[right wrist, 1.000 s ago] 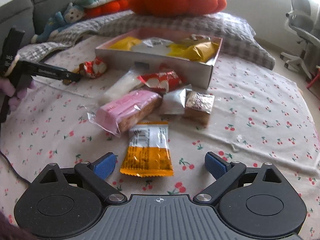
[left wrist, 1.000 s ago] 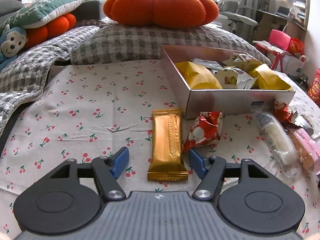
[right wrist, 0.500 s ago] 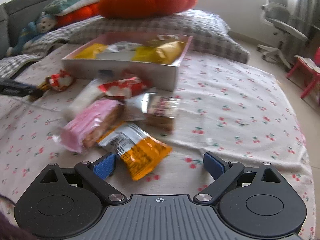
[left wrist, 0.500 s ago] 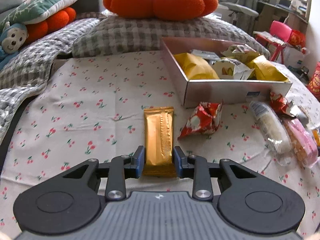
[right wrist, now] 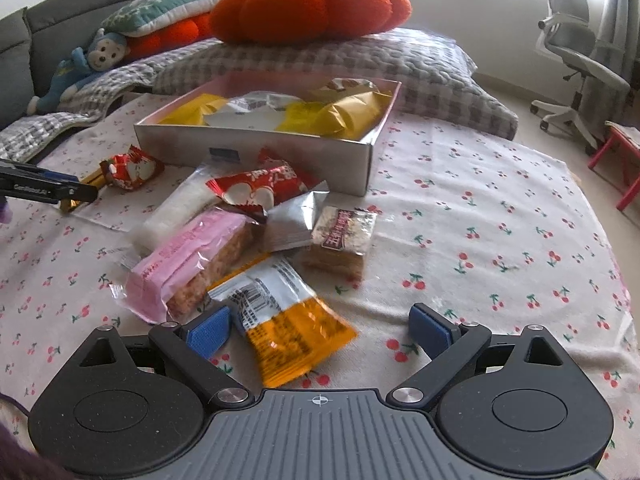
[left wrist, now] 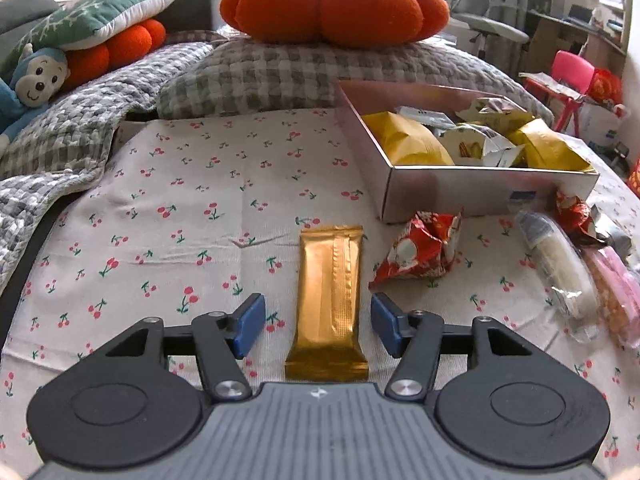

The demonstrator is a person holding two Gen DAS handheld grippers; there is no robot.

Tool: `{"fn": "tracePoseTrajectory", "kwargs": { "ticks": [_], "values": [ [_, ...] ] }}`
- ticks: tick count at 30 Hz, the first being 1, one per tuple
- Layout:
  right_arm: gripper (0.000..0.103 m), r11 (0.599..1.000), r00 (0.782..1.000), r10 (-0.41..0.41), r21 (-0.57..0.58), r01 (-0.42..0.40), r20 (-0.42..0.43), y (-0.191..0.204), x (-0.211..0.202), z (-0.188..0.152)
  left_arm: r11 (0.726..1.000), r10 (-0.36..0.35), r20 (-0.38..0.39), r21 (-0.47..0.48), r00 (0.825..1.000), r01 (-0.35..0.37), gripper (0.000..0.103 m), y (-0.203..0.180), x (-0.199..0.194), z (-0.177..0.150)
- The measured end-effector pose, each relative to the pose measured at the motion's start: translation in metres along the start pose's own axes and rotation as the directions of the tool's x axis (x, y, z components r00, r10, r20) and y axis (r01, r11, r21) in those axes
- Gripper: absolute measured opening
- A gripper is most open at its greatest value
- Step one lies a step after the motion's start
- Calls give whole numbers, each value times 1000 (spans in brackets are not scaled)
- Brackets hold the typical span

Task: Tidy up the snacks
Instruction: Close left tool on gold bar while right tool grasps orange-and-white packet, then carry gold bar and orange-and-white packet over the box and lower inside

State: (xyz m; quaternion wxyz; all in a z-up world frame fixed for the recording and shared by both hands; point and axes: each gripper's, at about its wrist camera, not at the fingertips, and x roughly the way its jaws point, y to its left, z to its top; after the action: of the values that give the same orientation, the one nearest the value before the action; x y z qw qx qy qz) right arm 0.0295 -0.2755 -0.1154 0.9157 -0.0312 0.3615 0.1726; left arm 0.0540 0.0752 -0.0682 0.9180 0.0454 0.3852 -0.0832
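Observation:
A gold wrapped bar (left wrist: 329,300) lies on the cherry-print cloth between the open fingers of my left gripper (left wrist: 318,322), which do not touch it. A red snack packet (left wrist: 420,246) lies just right of it. The open snack box (left wrist: 472,190) holds several yellow and white packets. My right gripper (right wrist: 320,330) is open over an orange-and-white packet (right wrist: 286,320); its left fingertip (right wrist: 210,330) is at the packet's edge. A pink bar (right wrist: 192,258), a silver packet (right wrist: 294,220), a brown cake packet (right wrist: 340,240) and a red packet (right wrist: 260,186) lie beyond, in front of the box (right wrist: 256,146).
A checked pillow (left wrist: 320,76) with an orange pumpkin cushion (left wrist: 334,4) lies behind the box. A monkey toy (left wrist: 28,84) and grey blanket are at the left. The left gripper's tip (right wrist: 48,190) shows in the right wrist view. An office chair (right wrist: 580,60) stands far right.
My left gripper, shut on the gold bar half a second ago, has opened. The right gripper has shifted so the orange packet now lies tilted between its fingers.

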Motion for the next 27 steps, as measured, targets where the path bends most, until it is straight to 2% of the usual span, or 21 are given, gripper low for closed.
{"fn": "tracePoseTrajectory", "kwargs": {
  "ticks": [5,8,14,16,18,21,27],
  "values": [
    [95,1000,1000,8,1,-8,11,1,4,3,1000,-7,7,-10,1000,7,58,-2,4,3],
    [88,1000,1000,16,-4,-16,14,3,3,4,1000,-7,7,-5,1000,7,55,-4,4,3],
    [57,998,999,54,-45,-54,6,12,-2,7,1000,-18,-12,-4,1000,18,46,-5,3,5],
    [44,996,998,70,-53,-70,0,15,-4,8,1000,-17,-16,-6,1000,17,38,-6,2,5],
    [41,996,997,74,-52,-75,-9,17,-5,9,1000,-18,-19,-8,1000,18,30,-6,2,6],
    [38,996,997,78,-46,-80,-27,17,-6,12,1000,-16,-26,-18,1000,16,26,-5,1,7],
    [38,996,995,84,-30,-86,-50,16,-9,15,998,-33,-50,-51,998,31,26,-2,0,11]
  ]
}}
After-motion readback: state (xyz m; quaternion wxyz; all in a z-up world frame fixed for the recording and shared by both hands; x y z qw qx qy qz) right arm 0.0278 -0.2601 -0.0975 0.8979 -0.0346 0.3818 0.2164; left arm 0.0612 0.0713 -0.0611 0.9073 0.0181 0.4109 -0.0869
